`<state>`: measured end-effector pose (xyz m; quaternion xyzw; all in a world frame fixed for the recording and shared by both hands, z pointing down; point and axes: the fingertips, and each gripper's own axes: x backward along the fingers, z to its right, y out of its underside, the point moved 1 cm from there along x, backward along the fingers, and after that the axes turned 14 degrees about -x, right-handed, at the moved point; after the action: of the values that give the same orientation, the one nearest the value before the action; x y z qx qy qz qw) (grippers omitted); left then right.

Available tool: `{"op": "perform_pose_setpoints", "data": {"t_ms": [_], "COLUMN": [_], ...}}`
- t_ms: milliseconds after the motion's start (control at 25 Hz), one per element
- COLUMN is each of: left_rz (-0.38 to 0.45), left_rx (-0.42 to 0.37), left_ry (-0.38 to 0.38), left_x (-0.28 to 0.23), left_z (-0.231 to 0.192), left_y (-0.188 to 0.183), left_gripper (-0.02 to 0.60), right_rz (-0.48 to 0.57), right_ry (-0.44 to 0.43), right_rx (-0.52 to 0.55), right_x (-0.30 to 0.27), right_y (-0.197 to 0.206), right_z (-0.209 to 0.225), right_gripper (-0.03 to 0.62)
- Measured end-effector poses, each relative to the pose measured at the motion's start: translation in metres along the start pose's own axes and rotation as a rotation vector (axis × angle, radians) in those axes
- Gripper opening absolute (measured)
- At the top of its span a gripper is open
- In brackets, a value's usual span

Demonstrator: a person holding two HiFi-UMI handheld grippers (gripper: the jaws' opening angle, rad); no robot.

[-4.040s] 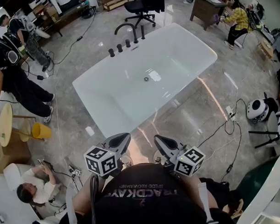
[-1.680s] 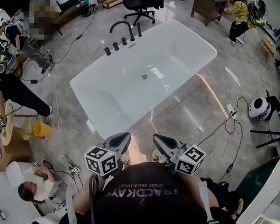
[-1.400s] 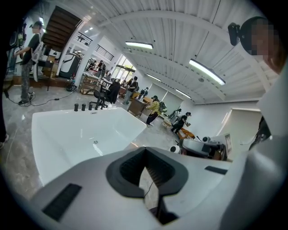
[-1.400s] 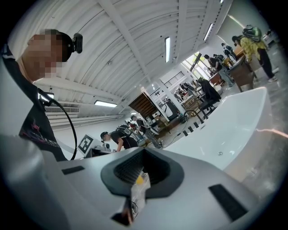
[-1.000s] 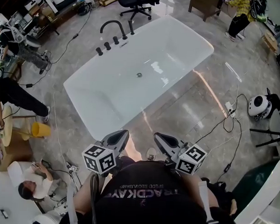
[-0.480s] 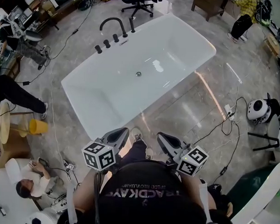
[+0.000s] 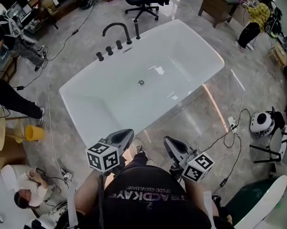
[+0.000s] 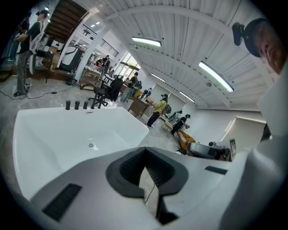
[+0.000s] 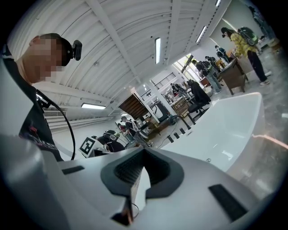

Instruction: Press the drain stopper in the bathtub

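At the far left, a yellow bucket point(image 7: 31, 132) is standing on the grey floor, well apart from the white bathtub point(image 7: 111, 102). The tub is lying at an angle across the middle of the head view. A curved black faucet point(image 7: 116, 29) and a row of black knobs point(image 7: 109, 50) are lining its far edge.

The person is standing just short of the tub's near rim, holding both grippers close to the body and over the floor. The left gripper point(image 7: 125, 134) is pointing towards the tub. Its jaws are sitting together, tips meeting, with nothing between them. Only a thin sliver of floor is showing behind the pads in the left gripper view.

The drain stopper point(image 7: 141, 82) is sitting in the tub's flat bottom, about midway along and nearer the faucet side. It is well apart from both grippers, and neither is reaching over the rim.

The right gripper point(image 7: 169, 143) is pointing the same way, beside the left one. Its jaws are likewise closed and gripping nothing.

Further right, a cable point(image 7: 227, 133) is trailing over the floor near a round white device point(image 7: 260, 121).
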<state>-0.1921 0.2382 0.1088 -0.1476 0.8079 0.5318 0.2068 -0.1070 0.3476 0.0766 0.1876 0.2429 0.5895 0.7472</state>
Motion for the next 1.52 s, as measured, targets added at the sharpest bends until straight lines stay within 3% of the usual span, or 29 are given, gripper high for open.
{"op": "perform_pose_setpoints", "data": {"t_ms": [520, 880, 1120, 1360, 1520], "left_rz": [-0.074, -0.063, -0.026, 0.106, 0.159], "left_rx": [0.028, 0.049, 0.078, 0.159, 0.197], "left_ry": [0.001, -0.016, -0.099, -0.290, -0.378], "left_x": [-0.032, -0.055, -0.086, -0.126, -0.139], "left_z": [-0.061, -0.069, -0.068, -0.072, -0.070], "left_y": [-0.030, -0.039, -0.058, -0.085, -0.099], "left_gripper": [0.003, 0.003, 0.003, 0.003, 0.003], "right_rz": [-0.024, -0.031, -0.095, -0.267, -0.343], "right_ry": [0.000, -0.004, -0.055, -0.229, -0.277], "right_rx": [-0.079, -0.055, -0.041, 0.053, 0.083], "right_x": [-0.075, -0.081, -0.084, -0.106, -0.118], "right_y": [-0.035, -0.061, -0.100, -0.156, -0.189], "right_z": [0.027, 0.045, 0.078, 0.112, 0.133], "right_gripper": [0.015, 0.015, 0.015, 0.015, 0.015]}}
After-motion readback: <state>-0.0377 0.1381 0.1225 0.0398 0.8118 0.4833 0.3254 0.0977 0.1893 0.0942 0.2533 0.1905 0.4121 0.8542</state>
